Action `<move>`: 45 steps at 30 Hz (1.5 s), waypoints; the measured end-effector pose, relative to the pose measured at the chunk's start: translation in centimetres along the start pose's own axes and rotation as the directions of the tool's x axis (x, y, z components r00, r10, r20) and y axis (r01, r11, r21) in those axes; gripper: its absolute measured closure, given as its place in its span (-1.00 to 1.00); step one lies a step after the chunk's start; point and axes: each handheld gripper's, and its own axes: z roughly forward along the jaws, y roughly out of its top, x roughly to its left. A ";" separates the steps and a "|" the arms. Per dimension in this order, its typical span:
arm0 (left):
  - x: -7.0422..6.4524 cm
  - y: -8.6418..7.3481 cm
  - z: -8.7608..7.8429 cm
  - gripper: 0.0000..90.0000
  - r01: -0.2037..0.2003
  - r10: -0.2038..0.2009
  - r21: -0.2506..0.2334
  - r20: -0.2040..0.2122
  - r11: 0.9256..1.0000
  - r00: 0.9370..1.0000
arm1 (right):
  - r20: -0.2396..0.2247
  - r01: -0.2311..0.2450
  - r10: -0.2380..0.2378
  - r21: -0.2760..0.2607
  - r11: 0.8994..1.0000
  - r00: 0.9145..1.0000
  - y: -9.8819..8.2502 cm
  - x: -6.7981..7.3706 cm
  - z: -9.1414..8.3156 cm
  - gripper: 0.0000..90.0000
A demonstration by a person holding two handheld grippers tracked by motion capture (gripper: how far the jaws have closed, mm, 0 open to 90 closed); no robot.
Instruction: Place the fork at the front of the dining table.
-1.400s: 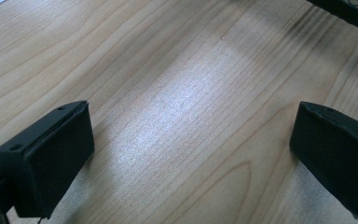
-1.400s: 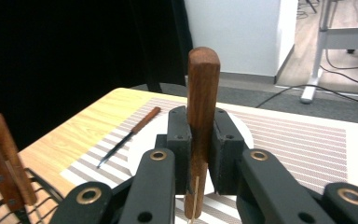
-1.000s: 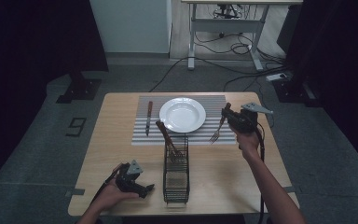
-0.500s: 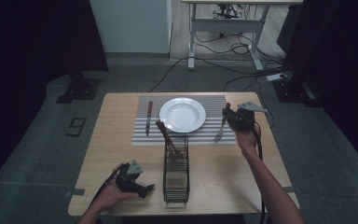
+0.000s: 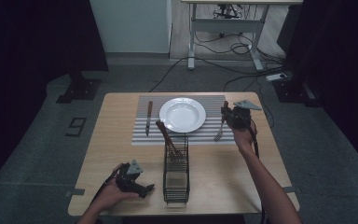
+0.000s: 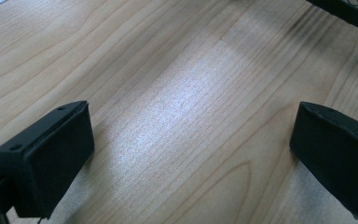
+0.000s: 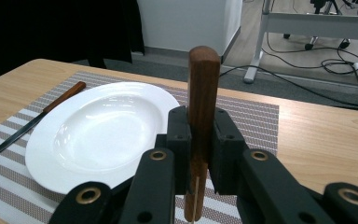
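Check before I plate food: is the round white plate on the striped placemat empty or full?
Empty. The round white plate shows a bare, glossy bowl in the right gripper view and the high view.

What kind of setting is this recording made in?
Probably a lab or studio dressed as a dining spot: a wooden table with a striped placemat and white plate, dark curtains around, cables on the floor.

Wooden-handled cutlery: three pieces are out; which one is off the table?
The fork, clamped by its handle in the right gripper right of the plate. The knife lies flat on the placemat; the third piece leans in the wire caddy.
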 end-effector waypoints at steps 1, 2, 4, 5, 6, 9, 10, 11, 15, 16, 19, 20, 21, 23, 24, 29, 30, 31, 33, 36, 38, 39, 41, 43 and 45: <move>0.0 0.0 0.0 -1.00 0.000 0.000 0.000 0.000 1.000 1.000 | 0.001 0.009 -0.009 0.004 1.000 1.000 0.0 0.2 0.2 0.78; 0.0 0.0 0.0 -1.00 0.000 0.000 0.000 0.000 1.000 1.000 | -0.002 0.008 -0.008 0.015 1.000 1.000 0.0 0.2 0.3 0.77; 0.0 0.0 0.0 -1.00 0.000 0.000 0.000 0.000 1.000 1.000 | -0.006 0.008 -0.007 0.050 0.999 1.000 -0.4 0.3 0.8 0.75; 0.0 0.0 0.0 -1.00 0.000 0.000 0.000 0.000 1.000 1.000 | -0.004 0.009 -0.009 0.046 0.999 1.000 -0.7 0.4 0.9 0.76; 0.0 0.0 0.0 -1.00 0.000 0.000 0.000 0.000 1.000 1.000 | -0.004 0.010 -0.010 0.050 0.999 1.000 -0.8 0.4 0.9 0.76; 0.0 0.0 0.0 -1.00 0.000 0.000 0.000 0.000 1.000 1.000 | -0.006 0.011 -0.010 0.057 0.998 1.000 -1.0 0.5 1.1 0.76; 0.0 0.0 0.0 -1.00 0.000 0.000 0.000 0.000 1.000 1.000 | -0.006 0.011 -0.010 0.057 0.998 1.000 -1.0 0.5 1.1 0.76; 0.0 0.0 0.0 -1.00 0.000 0.000 0.000 0.000 1.000 1.000 | -0.009 0.015 -0.014 0.064 0.998 1.000 -1.0 0.5 1.3 0.75; 0.0 0.0 0.0 -1.00 0.000 0.000 0.000 0.000 1.000 1.000 | -0.007 0.011 -0.010 0.087 0.996 1.000 -1.4 0.5 2.0 0.75; 0.0 0.0 0.0 -1.00 0.000 0.000 0.000 0.000 1.000 1.000 | -0.007 0.011 -0.010 0.087 0.996 1.000 -1.4 0.5 2.0 0.75; 0.0 0.0 0.0 -1.00 0.000 0.000 0.000 0.000 1.000 1.000 | 0.003 -0.007 0.007 0.099 0.995 1.000 -1.7 0.2 2.5 0.76; 0.0 0.0 0.0 -1.00 0.000 0.000 0.000 0.000 1.000 1.000 | 0.006 -0.016 0.015 0.100 0.995 1.000 -1.7 0.1 2.7 0.76; 0.0 0.0 0.0 -1.00 0.000 0.000 0.000 0.000 1.000 1.000 | 0.016 -0.024 0.022 0.115 0.993 1.000 -1.6 -0.2 3.1 0.76; 0.0 0.0 0.0 -1.00 -0.001 0.001 0.000 0.000 1.000 1.000 | 0.024 -0.021 0.018 0.127 0.992 1.000 -1.5 -0.4 3.6 0.76; 0.0 0.0 0.0 -1.00 0.000 0.000 0.000 0.000 1.000 1.000 | 0.026 -0.020 0.017 0.133 0.991 1.000 -1.5 -0.5 3.9 0.76; 0.0 0.0 0.0 -1.00 -0.002 0.002 0.000 0.002 1.000 1.000 | 0.034 -0.040 0.035 0.146 0.988 0.999 -1.4 -0.7 5.2 0.77; 0.0 0.0 0.0 -1.00 -0.003 0.003 0.000 0.003 1.000 1.000 | 0.034 -0.040 0.035 0.146 0.988 0.999 -1.4 -0.7 5.2 0.77; 0.0 0.0 0.0 -1.00 -0.003 0.003 0.000 0.003 1.000 1.000 | 0.037 -0.051 0.046 0.157 0.986 0.998 -1.3 -0.8 5.8 0.77; 0.0 0.0 0.0 -1.00 -0.003 0.003 0.000 0.003 1.000 1.000 | 0.040 -0.053 0.047 0.165 0.985 0.998 -1.2 -0.8 6.1 0.77; 0.0 0.0 0.0 -1.00 -0.003 0.003 0.000 0.003 1.000 1.000 | 0.052 -0.079 0.071 0.175 0.981 0.996 -1.4 -1.1 7.2 0.77; 0.0 0.0 0.0 -1.00 -0.004 0.004 0.000 0.004 1.000 1.000 | 0.058 -0.095 0.086 0.186 0.978 0.995 -1.5 -1.2 7.8 0.77; 0.0 0.0 0.0 -1.00 -0.004 0.004 0.000 0.004 1.000 1.000 | 0.058 -0.095 0.086 0.186 0.978 0.995 -1.5 -1.2 7.8 0.77; 0.0 0.0 0.0 -1.00 -0.005 0.005 0.000 0.004 1.000 1.000 | 0.065 -0.109 0.098 0.197 0.974 0.993 -1.6 -1.3 8.5 0.77; 0.0 0.0 0.0 -1.00 -0.005 0.005 0.000 0.005 1.000 1.000 | 0.065 -0.116 0.105 0.197 0.973 0.992 -1.7 -1.3 8.7 0.77; 0.0 0.0 0.0 -1.00 -0.005 0.005 0.000 0.004 1.000 1.000 | 0.074 -0.130 0.117 0.195 0.972 0.990 -1.9 -1.4 9.0 0.77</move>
